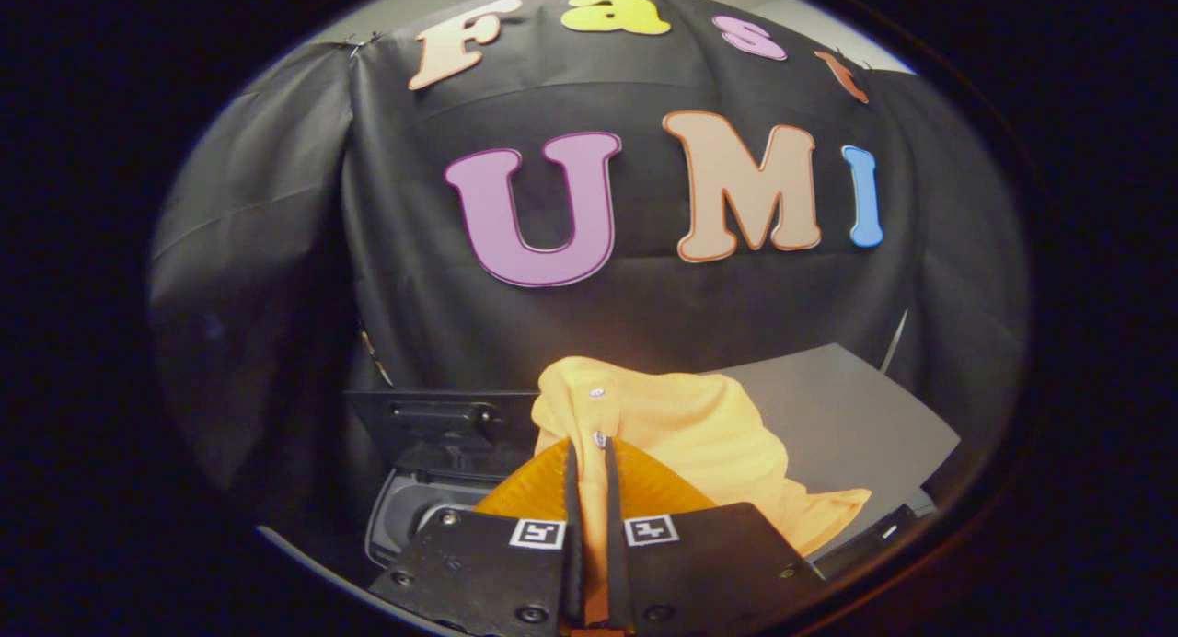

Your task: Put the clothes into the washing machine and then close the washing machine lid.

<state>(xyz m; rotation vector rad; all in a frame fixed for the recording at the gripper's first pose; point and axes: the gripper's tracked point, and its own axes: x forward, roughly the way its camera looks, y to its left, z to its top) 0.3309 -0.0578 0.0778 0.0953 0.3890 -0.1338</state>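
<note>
1. Gripper (589, 448): its two fingers stand nearly together, with a thin fold of cloth pinched in the narrow gap, so both press on the garment.
2. Fingers (572, 526): seen as two slim upright bars rising from the wide mounting plates, each plate carrying a small square marker near its inner corner.
3. Orange garment (681, 425): a knitted piece of clothing held between the fingers and lifted; most of it bulges just ahead of the fingertips and drapes away to the right of them, ending in a loose corner low on the right side.
4. Buttons (596, 393): two small pale buttons show on the garment, one just above the fingertips and one right beside the tip of the right finger.
5. Washing machine (405, 513): a pale-rimmed opening lies below and to the left of the fingers, partly hidden by the left mounting plate and the cloth.
6. Lid (433, 416): a dark panel stands upright beyond the opening, left of the garment, so the machine is open.
7. Grey board (856, 407): a flat grey surface lies beyond and to the right of the fingers, with the garment hanging in front of its near edge.
8. Booth wall (276, 250): black cloth rises behind everything.
</note>
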